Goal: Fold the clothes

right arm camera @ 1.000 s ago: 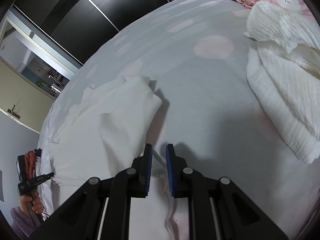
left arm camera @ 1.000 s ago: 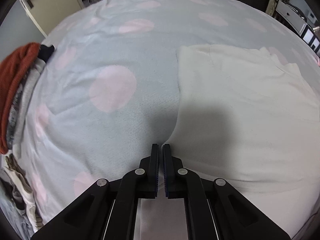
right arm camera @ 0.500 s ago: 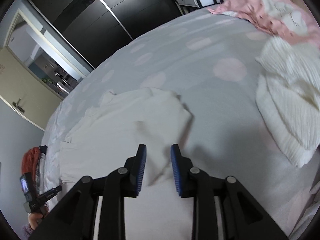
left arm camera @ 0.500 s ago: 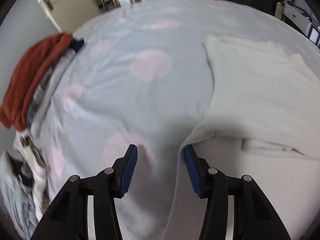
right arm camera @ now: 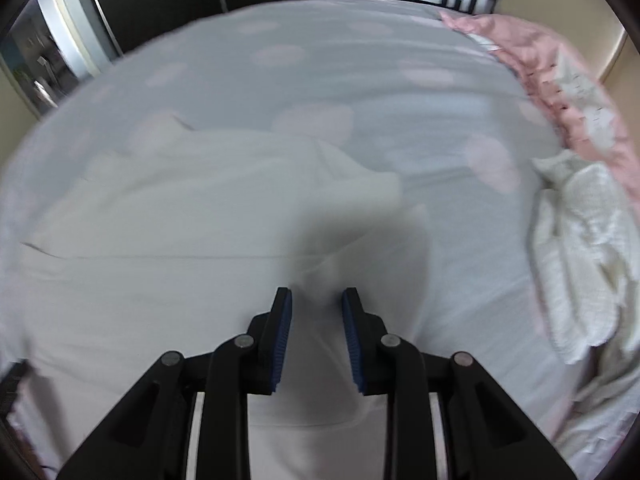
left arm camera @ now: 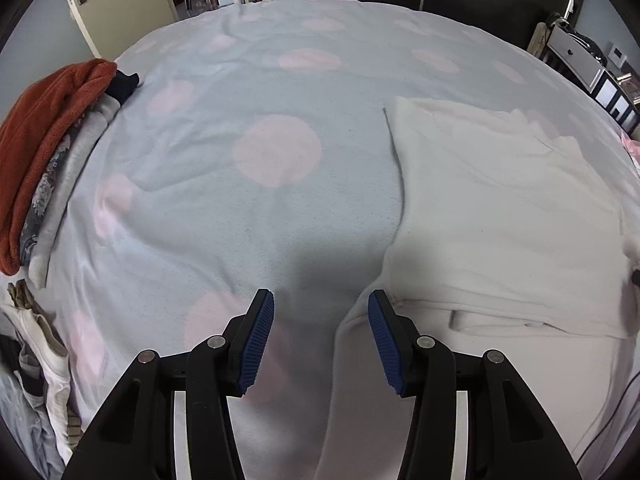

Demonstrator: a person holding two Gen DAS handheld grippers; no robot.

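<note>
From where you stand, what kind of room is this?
Most likely a bedroom: a wide bed under a grey blanket with pink dots, a stack of folded clothes at its edge, and a pink pillow.

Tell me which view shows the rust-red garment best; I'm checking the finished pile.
The left wrist view: the rust-red garment tops a stack at the bed's left edge, sharp and unobstructed. The right wrist view doesn't show it.

I can read no text, label, brand or number anywhere, near or far, from either of my wrist views.
</note>
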